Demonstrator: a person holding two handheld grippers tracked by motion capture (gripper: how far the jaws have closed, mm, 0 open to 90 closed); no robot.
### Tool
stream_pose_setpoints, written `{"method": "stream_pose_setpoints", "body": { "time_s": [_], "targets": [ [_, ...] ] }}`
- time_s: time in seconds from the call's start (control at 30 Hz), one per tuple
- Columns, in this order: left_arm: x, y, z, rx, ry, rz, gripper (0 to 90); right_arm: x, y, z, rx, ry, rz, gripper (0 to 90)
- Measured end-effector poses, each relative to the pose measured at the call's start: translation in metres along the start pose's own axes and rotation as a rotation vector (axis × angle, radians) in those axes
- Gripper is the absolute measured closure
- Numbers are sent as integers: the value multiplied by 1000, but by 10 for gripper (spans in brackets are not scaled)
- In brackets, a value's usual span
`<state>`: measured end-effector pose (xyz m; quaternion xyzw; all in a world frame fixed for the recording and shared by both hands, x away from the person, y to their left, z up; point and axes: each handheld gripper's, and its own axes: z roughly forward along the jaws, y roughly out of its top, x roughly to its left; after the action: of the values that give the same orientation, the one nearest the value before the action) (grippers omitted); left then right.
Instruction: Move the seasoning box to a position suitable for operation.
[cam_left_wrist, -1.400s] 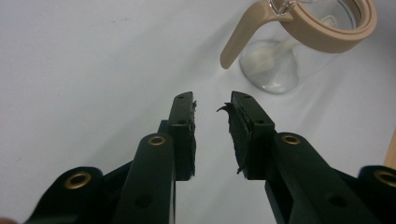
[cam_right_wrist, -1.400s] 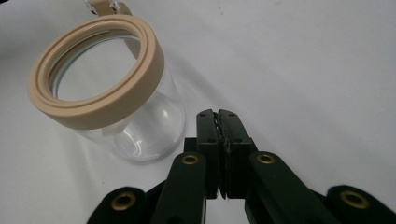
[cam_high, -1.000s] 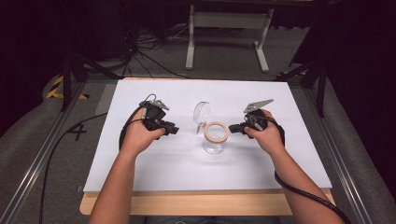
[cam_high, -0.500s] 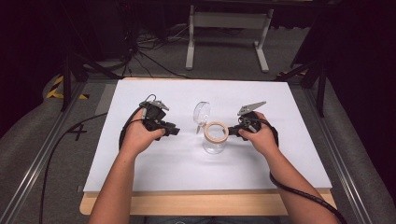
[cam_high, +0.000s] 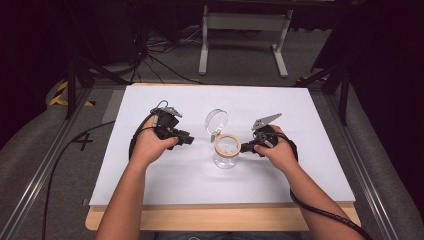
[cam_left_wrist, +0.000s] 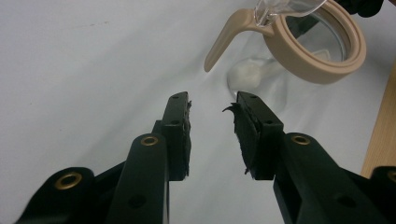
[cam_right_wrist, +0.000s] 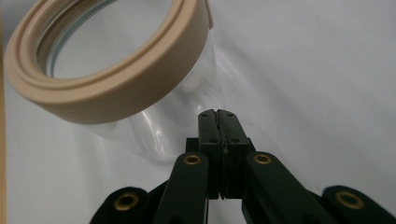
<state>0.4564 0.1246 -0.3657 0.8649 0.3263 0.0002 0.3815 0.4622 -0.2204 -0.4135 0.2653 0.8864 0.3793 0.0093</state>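
White sheeting covers the worktop (cam_high: 150, 200), bare wood showing at its near edge. Clear jar (cam_high: 226, 155) with tan collar (cam_right_wrist: 116, 88) and hinged lid (cam_high: 216, 121) swung open stands between both claws. Right claw (cam_right_wrist: 218, 114) is pressed together, empty, tips at the jar's glass wall just below the collar. Left claw (cam_left_wrist: 212, 105) is spread, its jaws have just been opening, nothing between them; the jar lies ahead of it, apart. Risk: a sideways push from the right claw could tip or slide the unheld jar.
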Motion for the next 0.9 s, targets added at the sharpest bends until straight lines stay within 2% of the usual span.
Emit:
{"method": "stream_pose_setpoints", "body": {
  "time_s": [0.4, 0.53, 0.9],
  "targets": [
    [5, 2, -2, -16, -11, -20, 669, 27, -1, 5, 34, 32, -42, 900],
    [7, 3, -1, -16, 15, -16, 688, 32, -1, 7, 36, 51, -45, 899],
    [8, 7, 2, -13, 3, -8, 702, 40, -2, 11, 37, 77, -45, 898]
  ]
}}
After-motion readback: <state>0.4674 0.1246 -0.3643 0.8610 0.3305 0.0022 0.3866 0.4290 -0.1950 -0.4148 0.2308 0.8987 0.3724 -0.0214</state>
